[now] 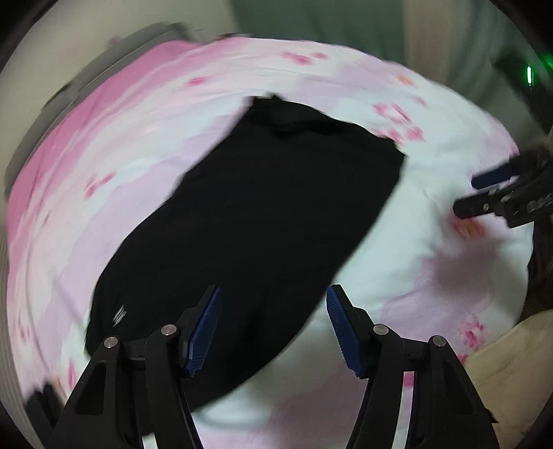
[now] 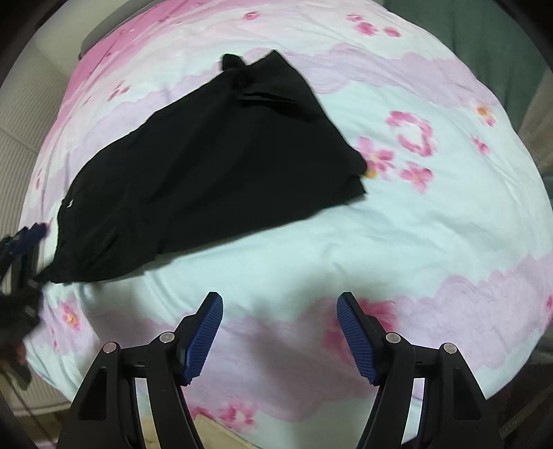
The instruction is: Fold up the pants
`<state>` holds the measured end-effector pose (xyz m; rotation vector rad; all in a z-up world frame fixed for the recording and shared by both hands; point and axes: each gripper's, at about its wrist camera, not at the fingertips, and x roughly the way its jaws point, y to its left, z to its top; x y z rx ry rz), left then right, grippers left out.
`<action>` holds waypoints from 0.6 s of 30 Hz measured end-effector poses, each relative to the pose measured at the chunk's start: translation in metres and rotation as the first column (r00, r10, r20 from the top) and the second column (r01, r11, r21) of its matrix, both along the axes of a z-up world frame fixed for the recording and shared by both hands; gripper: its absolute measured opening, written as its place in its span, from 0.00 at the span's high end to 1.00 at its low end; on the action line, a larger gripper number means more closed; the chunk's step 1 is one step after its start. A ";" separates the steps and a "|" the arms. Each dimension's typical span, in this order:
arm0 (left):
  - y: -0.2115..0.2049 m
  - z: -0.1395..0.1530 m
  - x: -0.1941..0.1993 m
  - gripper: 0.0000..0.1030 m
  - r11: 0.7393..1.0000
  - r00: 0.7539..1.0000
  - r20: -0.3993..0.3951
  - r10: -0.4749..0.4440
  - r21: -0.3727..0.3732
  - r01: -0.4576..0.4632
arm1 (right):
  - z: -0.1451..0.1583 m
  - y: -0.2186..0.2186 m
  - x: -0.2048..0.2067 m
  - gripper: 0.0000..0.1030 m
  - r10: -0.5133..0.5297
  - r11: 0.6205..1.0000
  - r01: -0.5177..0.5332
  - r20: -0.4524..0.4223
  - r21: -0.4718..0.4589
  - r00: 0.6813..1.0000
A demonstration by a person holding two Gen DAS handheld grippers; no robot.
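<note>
Black pants point(image 1: 262, 214) lie folded in a long slab on a pink and white flowered bedsheet point(image 1: 432, 179). My left gripper point(image 1: 273, 328) hangs open above the pants' near end, with nothing between its blue pads. The picture there is blurred. In the right wrist view the pants point(image 2: 207, 165) lie up and to the left, and my right gripper point(image 2: 280, 331) stands open over bare sheet point(image 2: 397, 235), apart from the cloth. The right gripper point(image 1: 484, 193) shows at the right edge of the left wrist view, the left gripper point(image 2: 24, 241) at the left edge of the right wrist view.
The bed's near edge and a beige floor strip point(image 2: 207, 431) show at the bottom of the right wrist view. A pale wall point(image 2: 20, 145) is to the left, and a green curtain point(image 1: 311, 20) hangs beyond the bed.
</note>
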<state>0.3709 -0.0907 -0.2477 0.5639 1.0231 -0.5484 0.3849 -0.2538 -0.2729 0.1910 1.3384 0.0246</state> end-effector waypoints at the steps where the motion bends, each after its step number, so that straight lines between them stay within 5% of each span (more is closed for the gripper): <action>1: -0.016 -0.010 0.002 0.40 0.999 0.999 -0.018 -0.049 0.006 0.049 | -0.001 -0.003 -0.002 0.33 -0.010 1.000 0.010 -0.003 0.007 1.000; 7: -0.066 -0.057 0.016 0.46 0.963 0.972 -0.087 -0.219 0.138 0.230 | -0.013 -0.013 -0.017 0.33 -0.046 0.997 0.048 -0.040 0.052 0.998; 11: -0.077 -0.067 0.031 0.65 0.942 0.950 -0.137 -0.279 0.155 0.299 | -0.022 -0.009 -0.021 0.33 -0.040 0.996 0.045 -0.063 0.081 0.997; 15: -0.071 -0.066 0.060 0.85 0.942 0.912 -0.291 -0.289 0.085 0.326 | -0.031 -0.006 -0.019 0.33 -0.035 0.993 0.044 -0.080 0.105 0.996; 18: -0.054 -0.050 0.099 0.89 0.976 0.873 -0.438 -0.213 -0.065 0.206 | -0.033 -0.004 -0.014 0.34 -0.024 0.991 0.034 -0.078 0.126 0.997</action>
